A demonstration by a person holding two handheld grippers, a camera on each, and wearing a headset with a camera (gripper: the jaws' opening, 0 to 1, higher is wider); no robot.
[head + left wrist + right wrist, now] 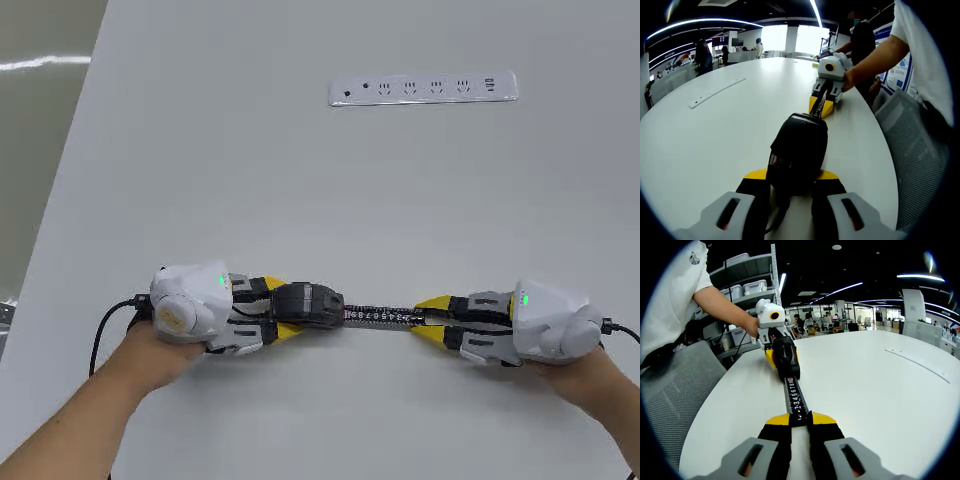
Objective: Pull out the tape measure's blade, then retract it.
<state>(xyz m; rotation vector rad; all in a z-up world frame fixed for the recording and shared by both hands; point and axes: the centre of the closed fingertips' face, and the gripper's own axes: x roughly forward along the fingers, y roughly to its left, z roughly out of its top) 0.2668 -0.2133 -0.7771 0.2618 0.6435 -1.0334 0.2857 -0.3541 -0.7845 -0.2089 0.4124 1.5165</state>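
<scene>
Head view, nearest edge first: the tape measure's case [312, 304] is being clamped across its body by the left gripper [286, 308] at about 7 o'clock. Its jaws are closed tight on the case, apparently so that the case is being anchored against the pull. A short length of blade [385, 315] is being stretched toward 3 o'clock, just above the table [300, 180]. Its end is being pinched between the closed jaws of the right gripper [432, 319] at about 5 o'clock (printed numerals are being shown in the right gripper view, running up to the yellow tips). The two grippers are being held in line, facing each other, probably so that the blade is being run straight and unkinked. The pull-out is being judged as partly done, the retraction as not yet begun. Farther off, at 1 o'clock, a white power strip [424, 88] is being left lying flat on the pale, matte surface, well apart from the work. Beyond, an open office with ceiling light strips, shelving and people is being glimpsed in the gripper views.
</scene>
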